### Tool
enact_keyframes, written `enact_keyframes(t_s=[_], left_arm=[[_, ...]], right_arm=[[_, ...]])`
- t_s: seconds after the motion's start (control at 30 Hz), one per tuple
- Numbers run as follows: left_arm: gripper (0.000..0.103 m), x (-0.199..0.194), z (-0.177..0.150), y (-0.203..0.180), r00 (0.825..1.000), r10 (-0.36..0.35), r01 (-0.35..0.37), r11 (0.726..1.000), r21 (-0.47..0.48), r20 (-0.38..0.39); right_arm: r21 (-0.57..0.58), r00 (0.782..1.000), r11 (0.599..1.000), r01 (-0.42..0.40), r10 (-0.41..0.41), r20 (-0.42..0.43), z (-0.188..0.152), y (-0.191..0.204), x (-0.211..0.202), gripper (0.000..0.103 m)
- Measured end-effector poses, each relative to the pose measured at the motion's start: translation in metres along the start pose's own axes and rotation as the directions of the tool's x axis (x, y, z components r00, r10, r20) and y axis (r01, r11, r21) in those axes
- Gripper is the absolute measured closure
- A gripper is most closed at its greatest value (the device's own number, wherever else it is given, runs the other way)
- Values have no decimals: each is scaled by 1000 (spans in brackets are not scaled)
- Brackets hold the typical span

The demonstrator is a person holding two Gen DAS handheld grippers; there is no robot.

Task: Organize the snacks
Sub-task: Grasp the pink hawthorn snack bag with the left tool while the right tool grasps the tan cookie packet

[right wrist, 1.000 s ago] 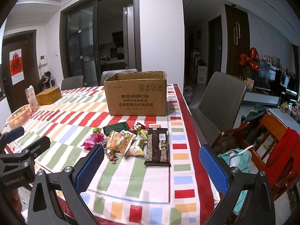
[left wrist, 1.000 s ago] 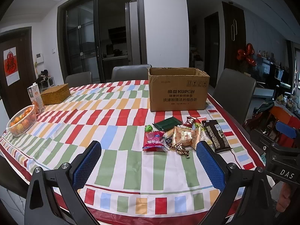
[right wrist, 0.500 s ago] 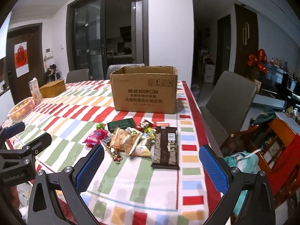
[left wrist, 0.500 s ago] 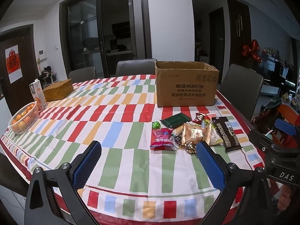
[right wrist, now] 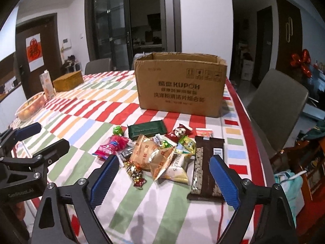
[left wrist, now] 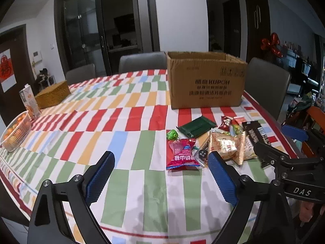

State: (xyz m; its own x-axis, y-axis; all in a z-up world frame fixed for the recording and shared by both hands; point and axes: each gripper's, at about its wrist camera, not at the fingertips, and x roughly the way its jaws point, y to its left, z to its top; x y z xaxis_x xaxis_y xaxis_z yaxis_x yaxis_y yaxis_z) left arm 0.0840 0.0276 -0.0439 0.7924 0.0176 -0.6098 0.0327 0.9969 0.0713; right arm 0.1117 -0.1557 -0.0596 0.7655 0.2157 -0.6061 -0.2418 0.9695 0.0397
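Note:
A pile of snack packets lies on the striped tablecloth before an open cardboard box (left wrist: 206,81) (right wrist: 180,85). In the pile are a red packet (left wrist: 182,154) (right wrist: 111,145), a green candy (left wrist: 172,135) (right wrist: 118,130), a dark green packet (left wrist: 196,128) (right wrist: 147,129), orange packets (left wrist: 225,145) (right wrist: 152,154) and a long brown bar (right wrist: 207,166) (left wrist: 257,133). My left gripper (left wrist: 160,174) is open and empty, just left of the pile. My right gripper (right wrist: 163,177) is open and empty, hovering at the near side of the pile.
A white basket of oranges (left wrist: 14,132) (right wrist: 30,107), a juice carton (left wrist: 29,101) and a wicker box (left wrist: 52,95) (right wrist: 68,83) stand at the table's far left. Grey chairs (left wrist: 268,87) (right wrist: 276,107) ring the table. Its right edge (right wrist: 254,142) is close.
Both grippers have moved forward and lower toward the snack pile, which now looks larger and nearer. Both stay open and empty. The snacks have not moved.

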Motion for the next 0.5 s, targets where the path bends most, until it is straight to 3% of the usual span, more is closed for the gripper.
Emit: enact_keyframes(t_s=[0.5], left_arm=[[25,67,2,-7,986,-105,109,994,29,-128]], right_arm=[[-46,989,996,-72,66,-130,-1,0,65,28]])
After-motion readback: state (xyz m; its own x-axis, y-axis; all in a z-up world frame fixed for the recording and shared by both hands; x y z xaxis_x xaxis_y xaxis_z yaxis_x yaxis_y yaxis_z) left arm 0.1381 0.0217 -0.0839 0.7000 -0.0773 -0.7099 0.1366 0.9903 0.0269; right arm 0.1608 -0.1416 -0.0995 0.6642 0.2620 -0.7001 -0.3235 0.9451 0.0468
